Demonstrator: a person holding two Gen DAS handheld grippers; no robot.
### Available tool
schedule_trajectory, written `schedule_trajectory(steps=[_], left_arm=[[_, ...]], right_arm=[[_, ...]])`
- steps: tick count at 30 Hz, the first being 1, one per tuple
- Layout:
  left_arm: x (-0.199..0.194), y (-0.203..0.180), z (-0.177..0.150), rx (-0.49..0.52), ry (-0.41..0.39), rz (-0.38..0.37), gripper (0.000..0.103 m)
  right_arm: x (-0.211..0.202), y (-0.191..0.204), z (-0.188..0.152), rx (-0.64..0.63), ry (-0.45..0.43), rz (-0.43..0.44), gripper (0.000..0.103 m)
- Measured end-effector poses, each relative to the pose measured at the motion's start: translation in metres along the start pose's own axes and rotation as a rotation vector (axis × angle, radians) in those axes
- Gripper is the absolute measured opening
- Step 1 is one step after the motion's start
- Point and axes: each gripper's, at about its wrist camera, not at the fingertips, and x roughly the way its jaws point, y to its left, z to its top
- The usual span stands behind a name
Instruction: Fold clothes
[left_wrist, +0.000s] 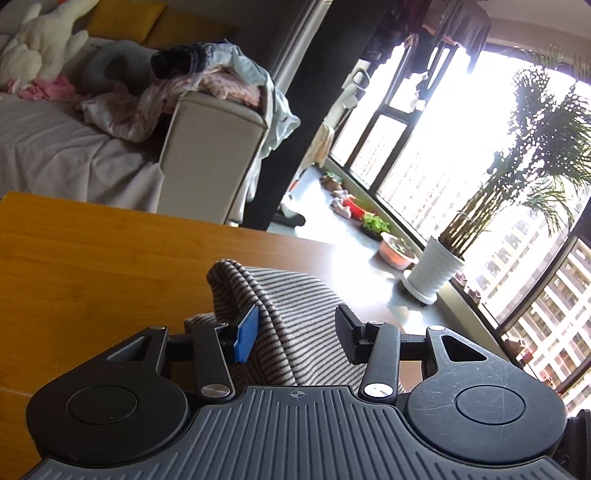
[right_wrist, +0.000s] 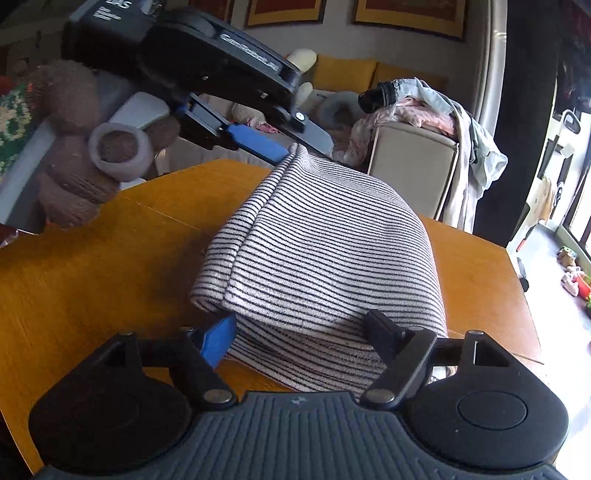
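Garment: a grey-and-black striped knitted garment (right_wrist: 317, 251) lay on the orange-brown wooden table (right_wrist: 92, 266), doubled over itself so that an upper layer arched above a lower one, with the fold line rounded rather than pressed flat.

Left gripper: the left gripper (left_wrist: 295, 332) stood with its jaws apart, straddling a raised ridge of the striped cloth; the blue pad (left_wrist: 246, 334) touched the fabric, the black one stood clear, so nothing was clamped. In the right wrist view it reached in at the garment's far corner, which peaked upward there.

Right gripper: the right gripper (right_wrist: 299, 332) was likewise spread wide at the near edge, one finger on either side of the stacked layers, not pinching.

Why so: judging by the placement, the two tools sat at opposite ends of one fold, a spot suited either to taking hold or to letting go; the scene fits both.

Background: a heap of other clothes (right_wrist: 424, 107) rested on the beige sofa arm (right_wrist: 410, 162), well apart from the table.
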Motion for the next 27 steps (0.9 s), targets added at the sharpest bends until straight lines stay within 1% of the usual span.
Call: schedule_trajectory(steps=[2, 3, 4, 6, 9, 16, 18, 20, 22, 24, 25, 27], left_arm=[[0.022, 0.0, 0.002, 0.007, 0.05, 0.023, 0.05], [0.036, 0.006, 0.0, -0.007, 0.084, 0.048, 0.049], [0.051, 0.012, -0.002, -0.021, 0.12, 0.074, 0.053], [0.061, 0.018, -0.007, -0.011, 0.115, 0.086, 0.058], [0.058, 0.018, -0.009, 0.001, 0.103, 0.092, 0.059], [0.016, 0.014, -0.013, 0.021, 0.044, 0.161, 0.063], [0.004, 0.013, -0.014, 0.026, 0.026, 0.18, 0.062], [-0.01, 0.016, -0.018, -0.02, 0.028, 0.146, 0.063], [-0.016, 0.016, -0.02, -0.076, 0.047, 0.093, 0.068], [-0.015, 0.014, -0.022, -0.125, 0.077, 0.033, 0.078], [-0.01, 0.01, -0.024, -0.121, 0.096, 0.026, 0.078], [0.001, 0.004, -0.03, -0.09, 0.121, 0.046, 0.077]], right_arm=[[-0.003, -0.004, 0.002, 0.03, -0.005, 0.018, 0.082], [-0.004, -0.007, 0.004, 0.041, -0.006, 0.025, 0.083], [-0.005, -0.01, 0.005, 0.053, -0.006, 0.033, 0.083], [-0.008, -0.016, 0.008, 0.074, -0.006, 0.047, 0.085], [-0.007, -0.02, 0.008, 0.083, 0.005, 0.056, 0.087], [-0.013, -0.028, 0.007, 0.077, -0.005, 0.077, 0.089], [-0.026, -0.047, 0.01, 0.125, -0.027, 0.097, 0.091], [-0.035, -0.07, 0.014, 0.194, -0.047, 0.111, 0.095], [-0.038, -0.099, 0.018, 0.281, -0.061, 0.115, 0.095], [-0.034, -0.125, 0.019, 0.373, -0.068, 0.13, 0.095], [-0.031, -0.137, 0.018, 0.418, -0.071, 0.143, 0.095], [-0.022, -0.152, 0.012, 0.489, -0.07, 0.169, 0.095]])
